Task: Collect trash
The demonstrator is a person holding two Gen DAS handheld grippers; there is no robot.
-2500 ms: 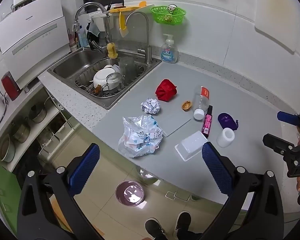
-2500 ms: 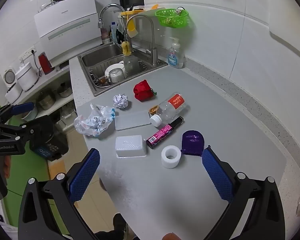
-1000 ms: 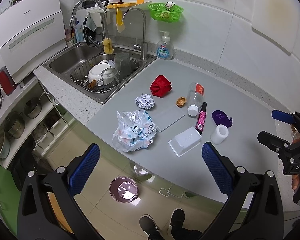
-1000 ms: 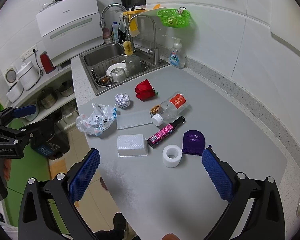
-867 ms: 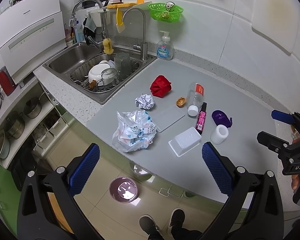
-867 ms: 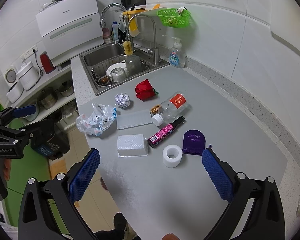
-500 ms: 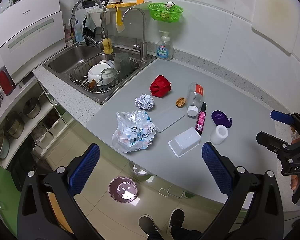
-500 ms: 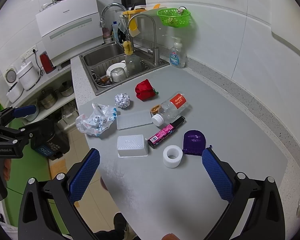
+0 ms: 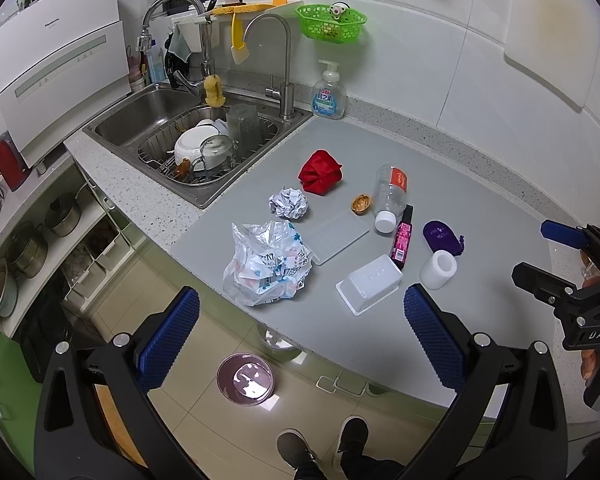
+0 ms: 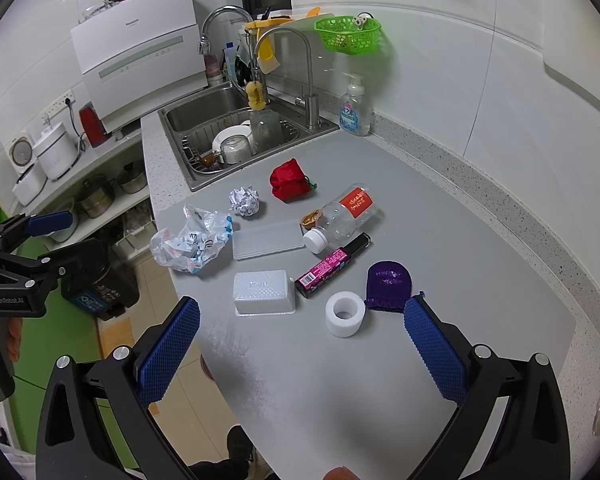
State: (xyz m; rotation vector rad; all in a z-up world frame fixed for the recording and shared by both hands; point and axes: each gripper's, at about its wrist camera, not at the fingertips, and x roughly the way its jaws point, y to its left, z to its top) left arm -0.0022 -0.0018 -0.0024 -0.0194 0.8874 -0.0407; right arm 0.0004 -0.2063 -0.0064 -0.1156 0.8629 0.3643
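Since the earlier frames I've drifted only slightly; the clutter sits a little lower and nearer in my left view, nothing on the counter disturbed. Both my left gripper [image 9: 300,332] and right gripper [image 10: 302,338] hang released, jaws wide, holding nothing. The crumpled plastic bag [image 9: 266,264] lies at the counter's edge just ahead of my left fingers; a clumsy approach could push it onto the floor. The clear bottle [image 10: 342,216] lies on its side, probably capped, and may roll if nudged.
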